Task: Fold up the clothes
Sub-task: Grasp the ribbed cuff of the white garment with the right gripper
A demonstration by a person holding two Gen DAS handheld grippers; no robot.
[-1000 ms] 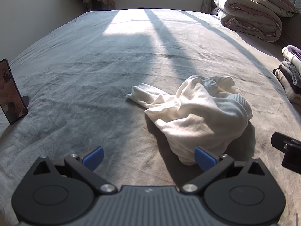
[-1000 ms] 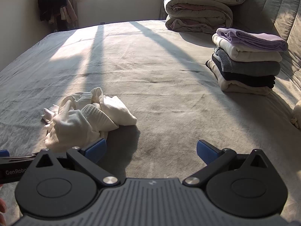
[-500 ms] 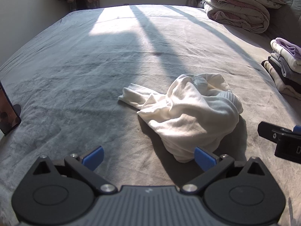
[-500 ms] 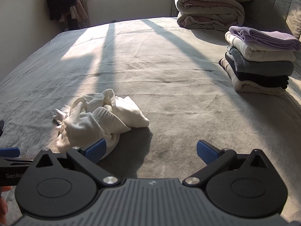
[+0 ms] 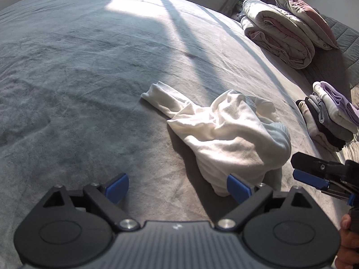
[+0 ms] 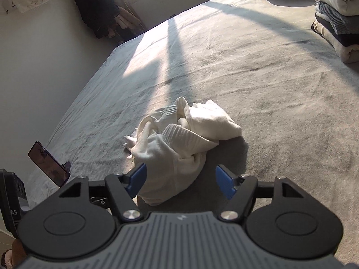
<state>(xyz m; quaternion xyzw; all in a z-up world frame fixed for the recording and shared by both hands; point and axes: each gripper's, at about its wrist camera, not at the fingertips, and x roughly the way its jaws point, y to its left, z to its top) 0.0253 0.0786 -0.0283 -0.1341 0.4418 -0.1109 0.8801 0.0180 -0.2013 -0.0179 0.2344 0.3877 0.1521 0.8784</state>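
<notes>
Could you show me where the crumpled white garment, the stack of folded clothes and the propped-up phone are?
Crumpled white knit garment [image 5: 226, 132]: left wrist view, on its bunched middle.
Stack of folded clothes, lilac on top [image 5: 332, 114]: left wrist view, on the cream layer.
Dark propped-up phone [image 6: 48, 163]: right wrist view, on its screen.

crumpled white garment [image 5: 226, 134], heaped on bed

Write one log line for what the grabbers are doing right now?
stage: approach | left gripper: open, empty | right gripper: open, near white garment | garment: crumpled, unfolded on bed
</notes>
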